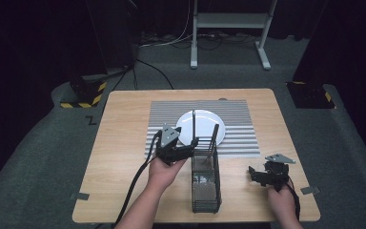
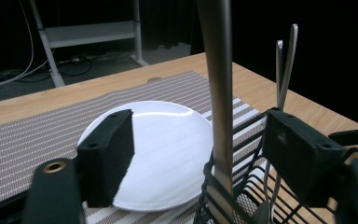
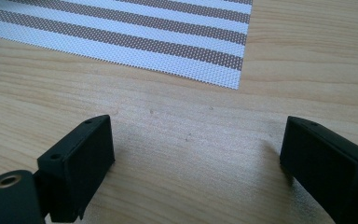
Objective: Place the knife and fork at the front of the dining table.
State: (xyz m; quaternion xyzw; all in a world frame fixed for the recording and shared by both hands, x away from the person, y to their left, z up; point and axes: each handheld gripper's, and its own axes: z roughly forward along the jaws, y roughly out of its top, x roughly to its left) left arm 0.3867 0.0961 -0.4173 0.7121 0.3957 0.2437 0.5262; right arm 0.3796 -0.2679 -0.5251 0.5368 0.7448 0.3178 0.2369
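A light brown wooden table (image 1: pixel 124 148) holds a grey and white striped place mat (image 1: pixel 248 124). A round white plate (image 1: pixel 201 125) sits on the mat. In front of the plate stands a tall black wire basket (image 1: pixel 206 183), near the person's edge of the table.

The left hand-held gripper (image 1: pixel 187 147) is at the top left corner of the basket, next to the plate's near edge. The person's left hand (image 1: pixel 164 171) holds it from below. In the left gripper view its two black jaws are spread wide apart. A long shiny silver metal handle (image 2: pixel 219 93) stands up between them, closer to the right jaw. It does not touch either jaw. The bottom of the handle goes down into the basket. Two thin silver metal handles (image 2: pixel 285 65) stand up at the far side of the basket, behind the right jaw. You cannot tell if they are forks, spoons or knives.

The right hand-held gripper (image 1: pixel 256 175) is low over the bare table, to the right of the basket and well apart from it. The person's right hand (image 1: pixel 281 202) holds it. In the right gripper view its jaws are spread wide too, with nothing between them but wood. The corner of the mat lies a little way ahead of them.
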